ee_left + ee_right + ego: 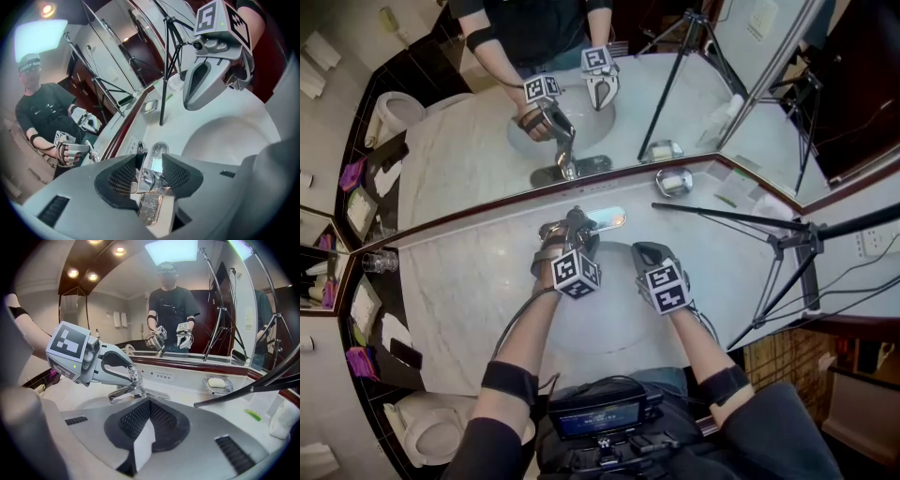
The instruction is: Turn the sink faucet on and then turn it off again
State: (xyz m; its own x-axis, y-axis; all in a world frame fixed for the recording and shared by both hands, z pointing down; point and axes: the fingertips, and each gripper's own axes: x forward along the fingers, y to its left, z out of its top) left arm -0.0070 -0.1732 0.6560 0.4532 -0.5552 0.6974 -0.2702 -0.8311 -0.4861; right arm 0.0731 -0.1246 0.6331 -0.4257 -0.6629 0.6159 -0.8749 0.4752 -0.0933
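1. Spanning the head view from side to side: a white marble counter [459, 309]. Its front edge curves toward the person and its left end has a dark border. A broad bare stretch lies left of the basin.
2. Mirror [459, 141], angled in panels. It meets the back of the counter along a red-brown ledge and reflects both grippers and the faucet.
3. Sink basin [614, 323], an oval sunk into the middle of the counter. Its bowl is open between the two forearms.
4. Tripod [787, 246], standing at the right end. One dark leg reaches across the rear right of the counter, closing off the room on that side.
5. Left gripper [574, 228] [149, 173], tilted downward at the back rim of the basin. Its fingers pinch the faucet lever from either side, with the mesh pads against the chrome.
6. Right gripper [642, 251] [149, 401], hanging over the basin just right of the left one. Its fingers are pressed together with nothing between them, and it stands apart from the faucet.
7. Faucet [123, 392], chrome, mounted at the centre rear of the basin close under the mirror ledge. The faucet lever [157, 157] points toward the mirror.
8. Soap dish [674, 181] [218, 383], by the ledge right of the faucet, with a pale bar in it.
9. Glass [380, 261], at the far left rear corner of the counter.
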